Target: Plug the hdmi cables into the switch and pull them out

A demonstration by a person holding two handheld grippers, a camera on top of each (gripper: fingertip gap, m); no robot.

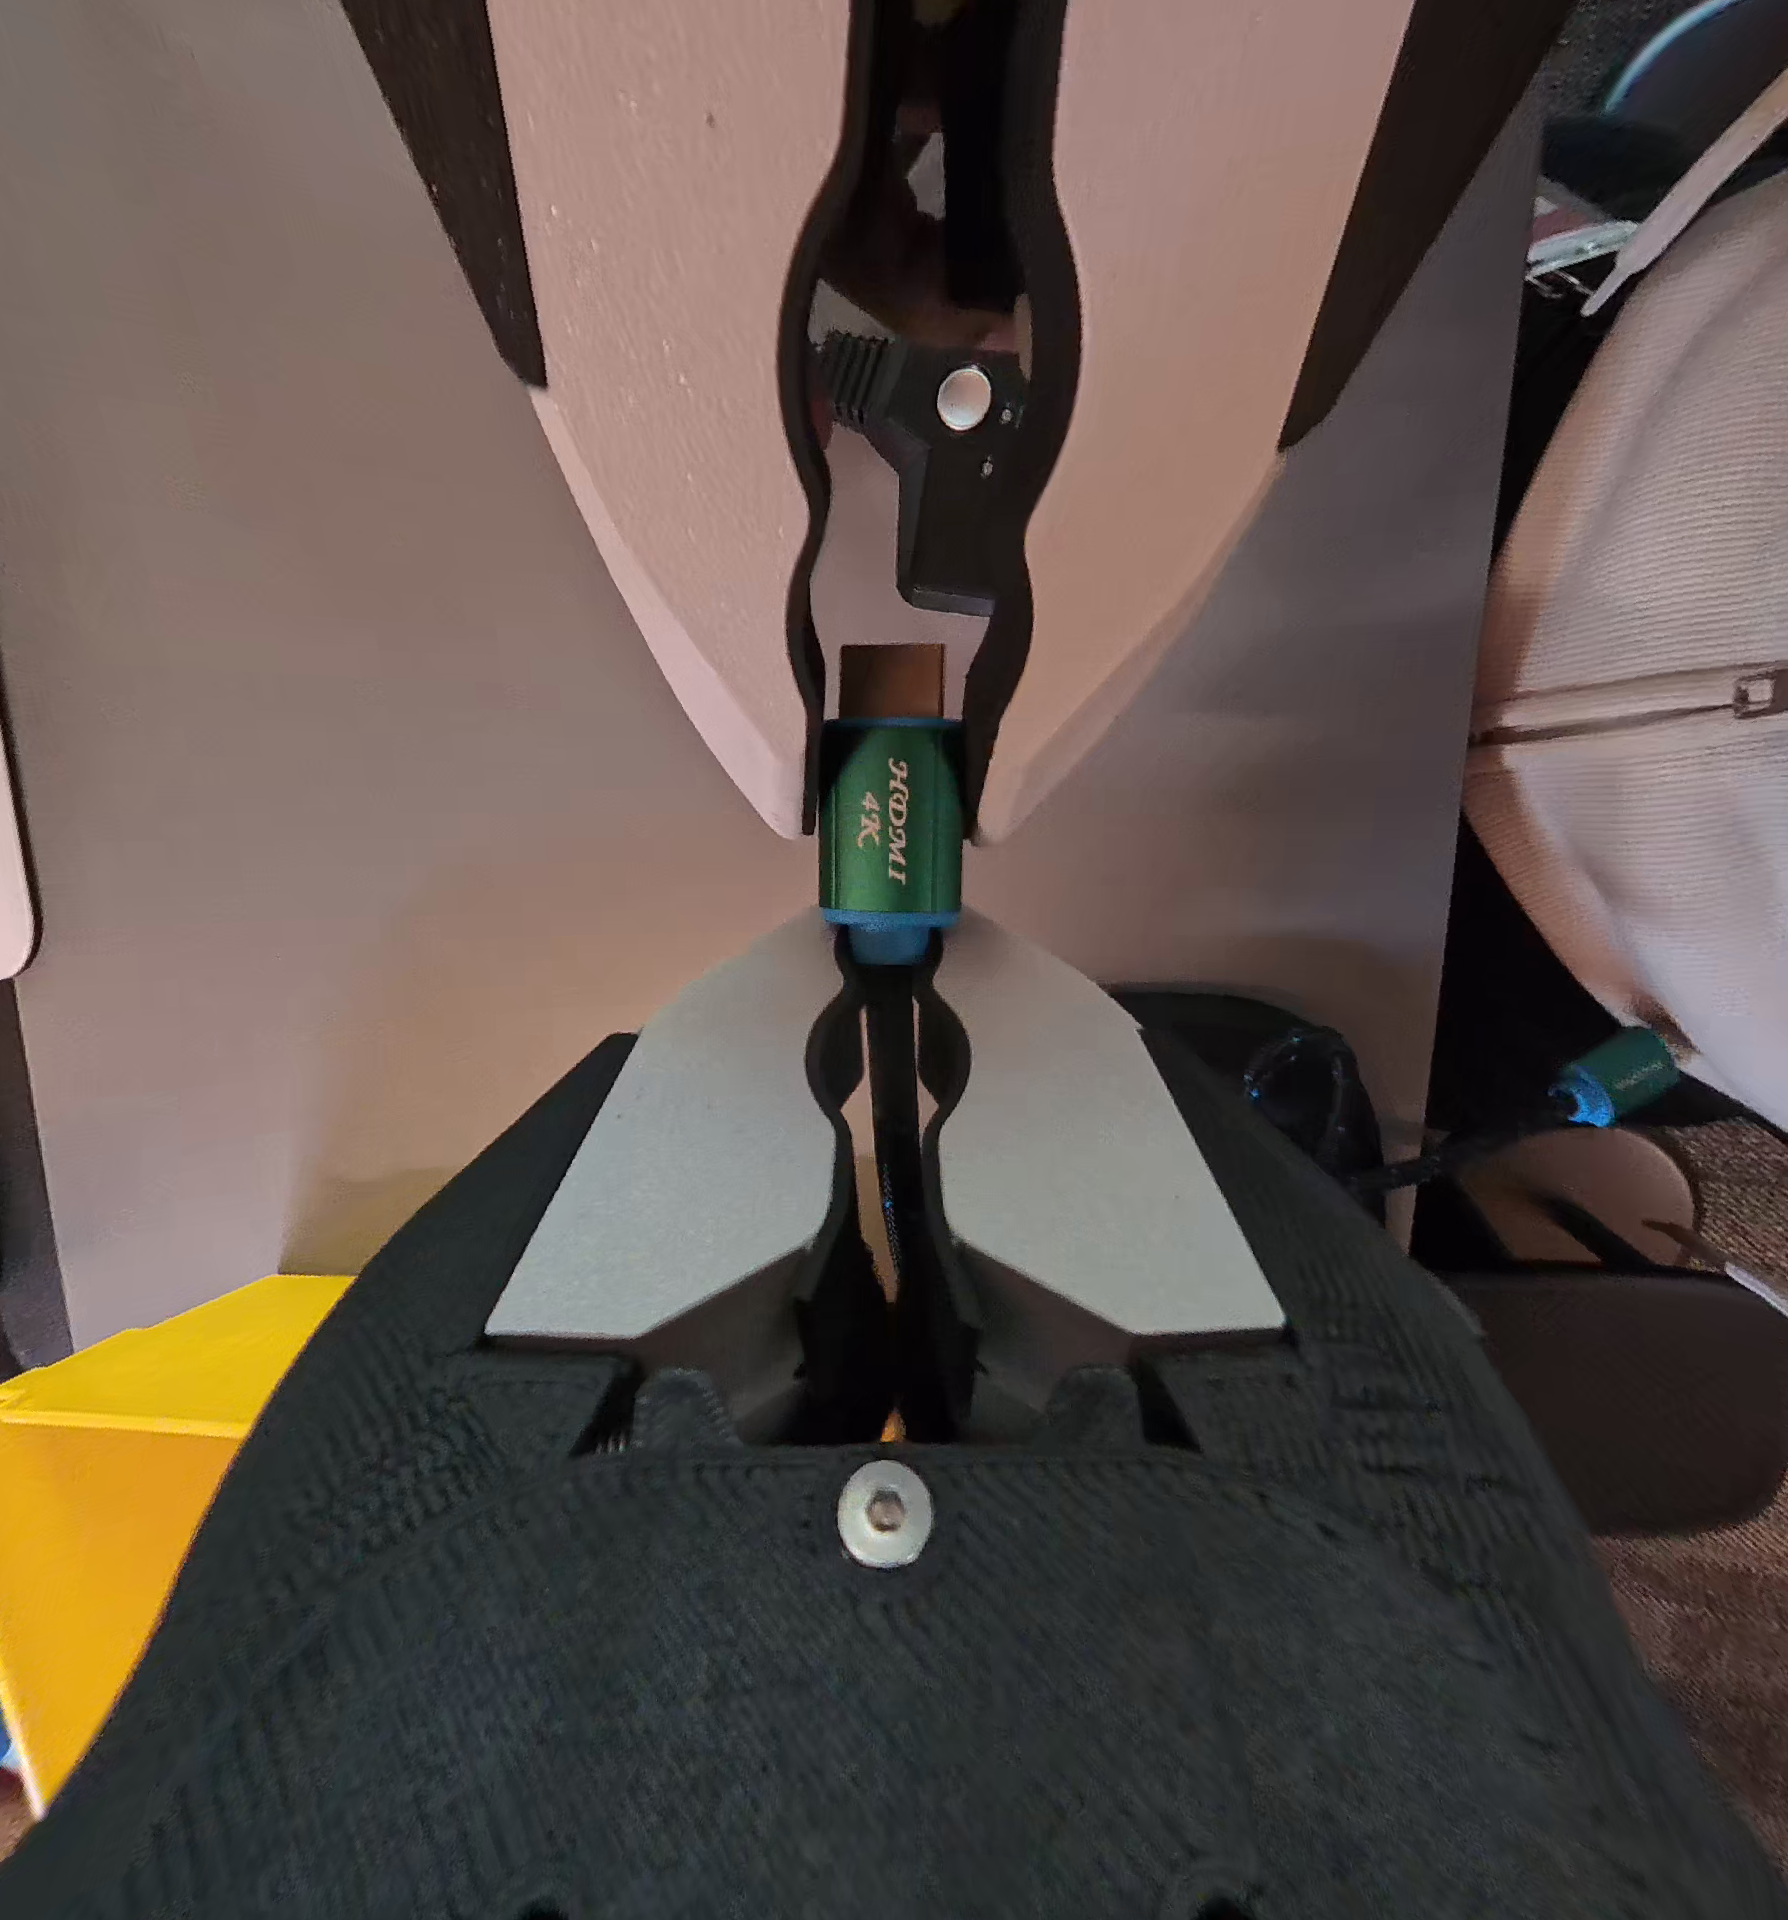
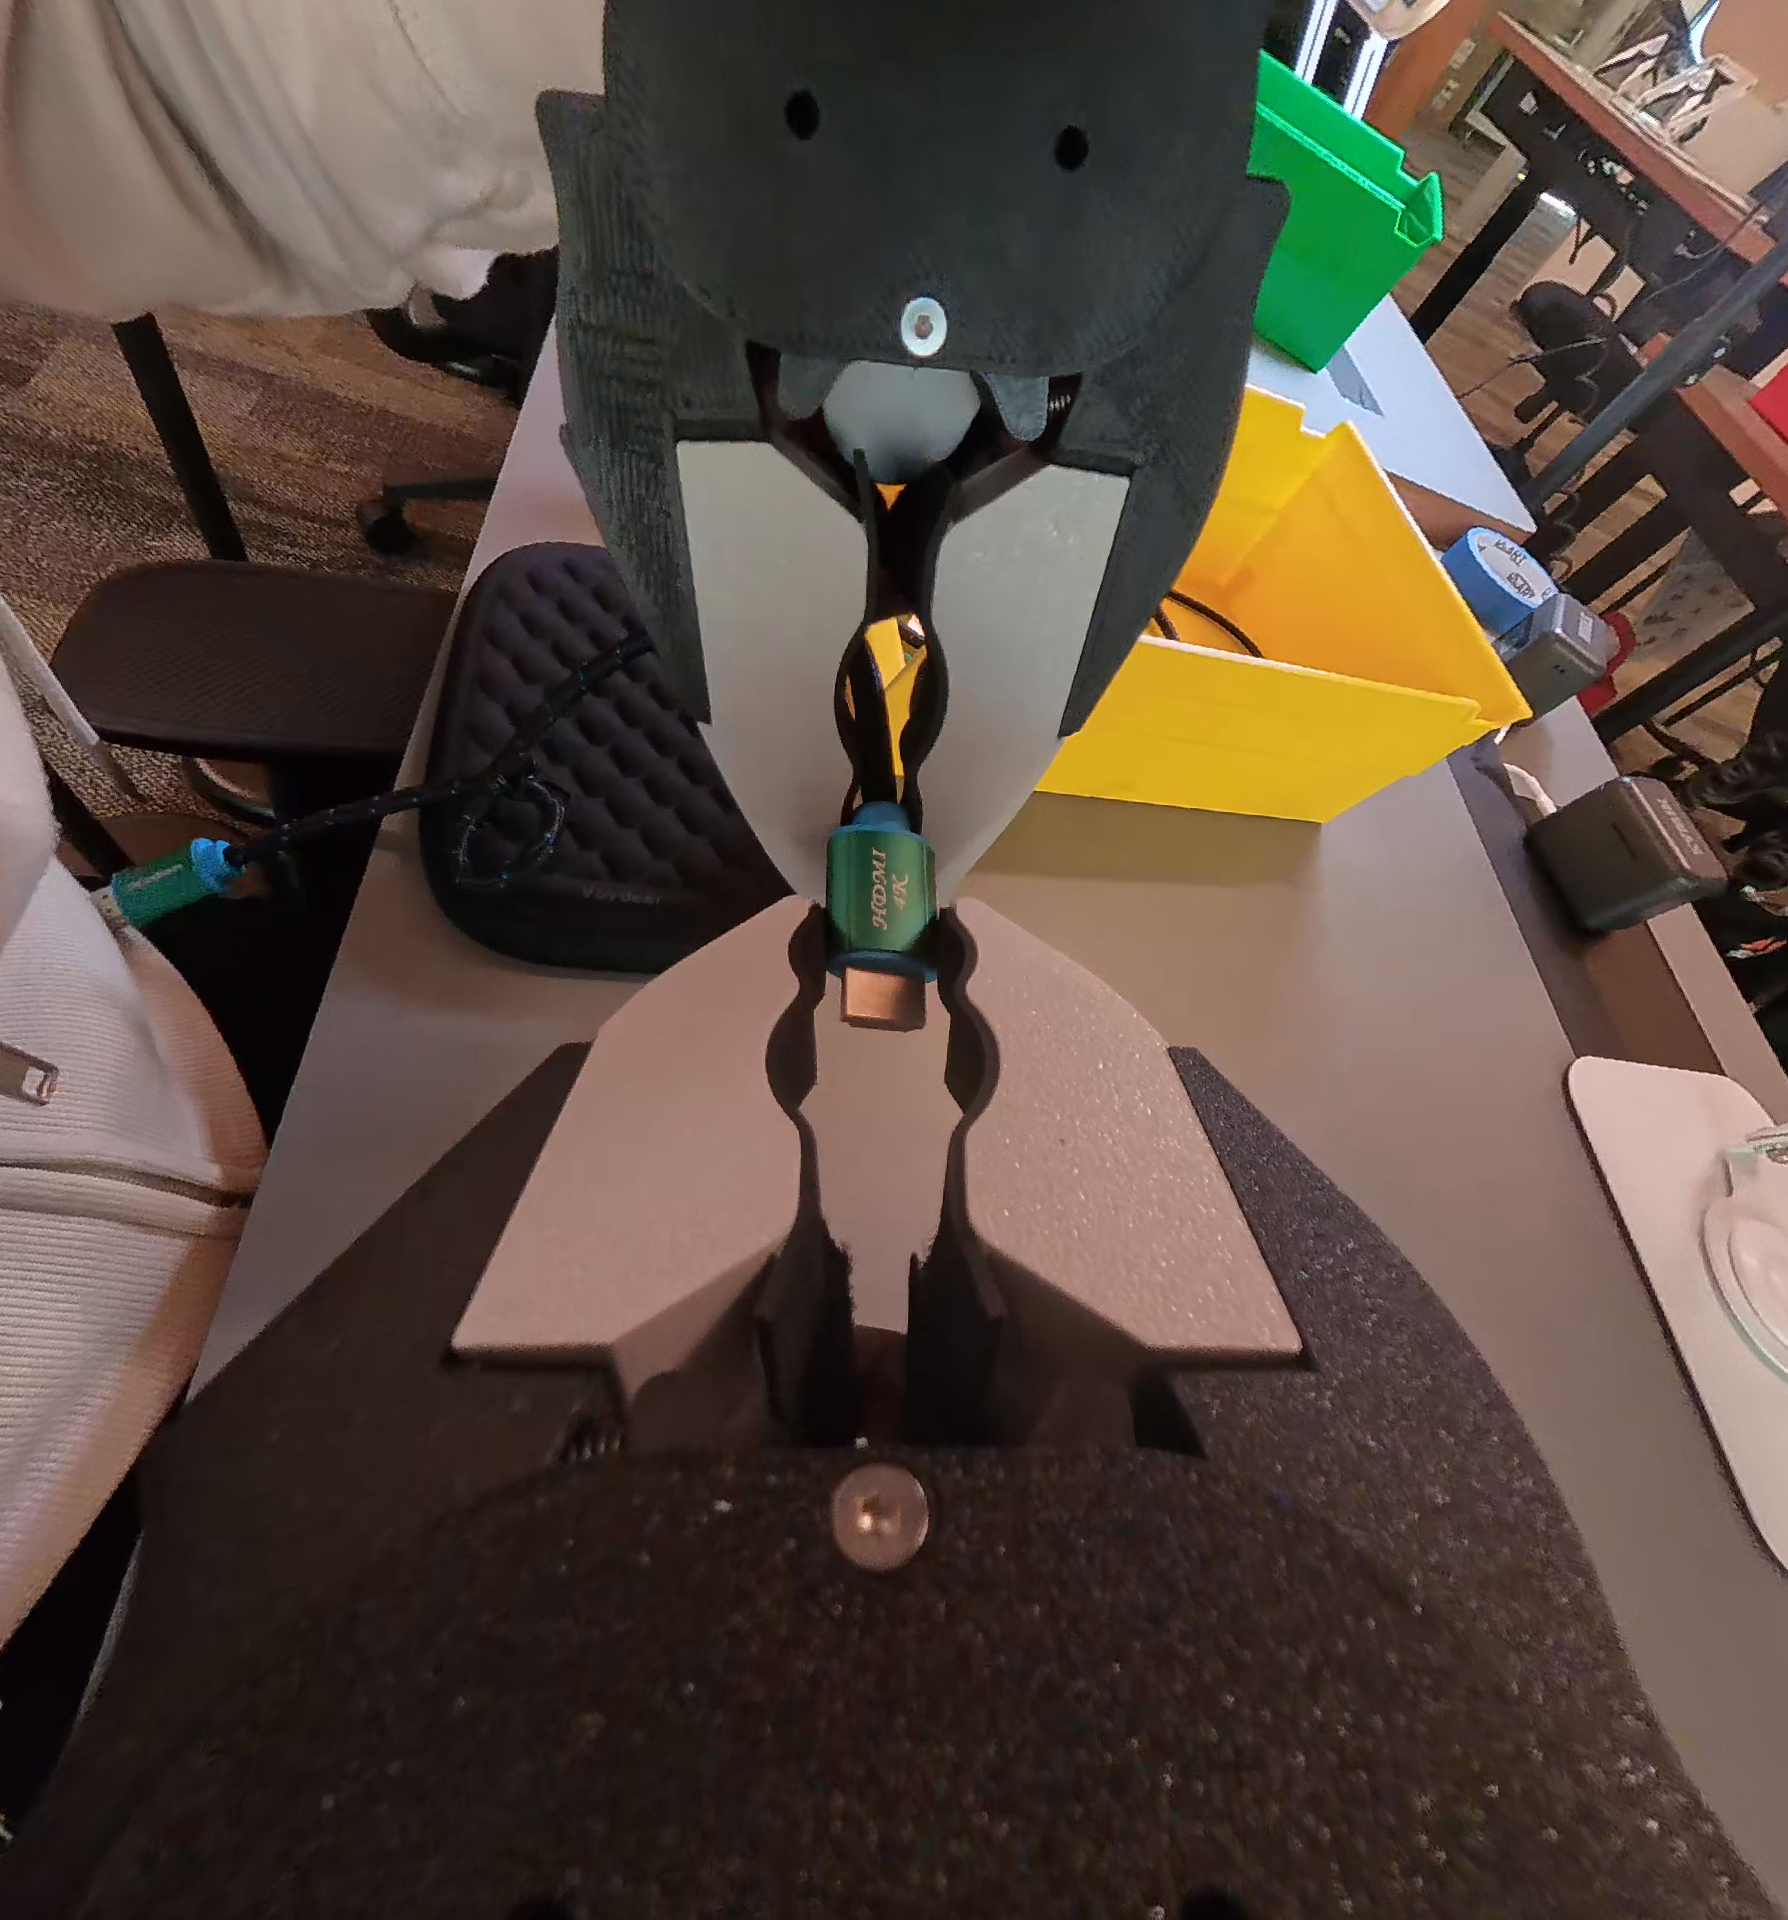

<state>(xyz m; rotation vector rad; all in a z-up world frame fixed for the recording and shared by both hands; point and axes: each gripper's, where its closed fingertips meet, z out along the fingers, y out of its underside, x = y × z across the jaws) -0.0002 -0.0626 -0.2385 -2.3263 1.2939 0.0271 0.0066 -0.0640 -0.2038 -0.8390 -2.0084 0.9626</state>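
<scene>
A green HDMI plug (image 1: 888, 821) with a blue collar and black braided cable is held between both grippers above the grey table (image 2: 1233, 987). My left gripper (image 1: 885, 940) is shut on the cable just behind the plug. My right gripper (image 2: 874, 930), facing it, is shut on the plug's green body; it also shows in the left wrist view (image 1: 890, 826). The plug's metal tip (image 1: 890, 681) is bare and points at the black switch (image 1: 937, 499) with a silver button, a short gap away. A second green plug (image 2: 157, 883) hangs off the table edge.
A black padded case (image 2: 578, 748) lies on the table near the person's white jacket (image 2: 59, 1195). A yellow bin (image 2: 1285, 665), a green bin (image 2: 1326, 229), a blue tape roll (image 2: 1492, 571), a black box (image 2: 1617, 852) and a white mat (image 2: 1700, 1247) sit on the far side. My left and right fingertips are right by each other. It is some 12 cm from my left tips to the black switch (image 1: 937, 499).
</scene>
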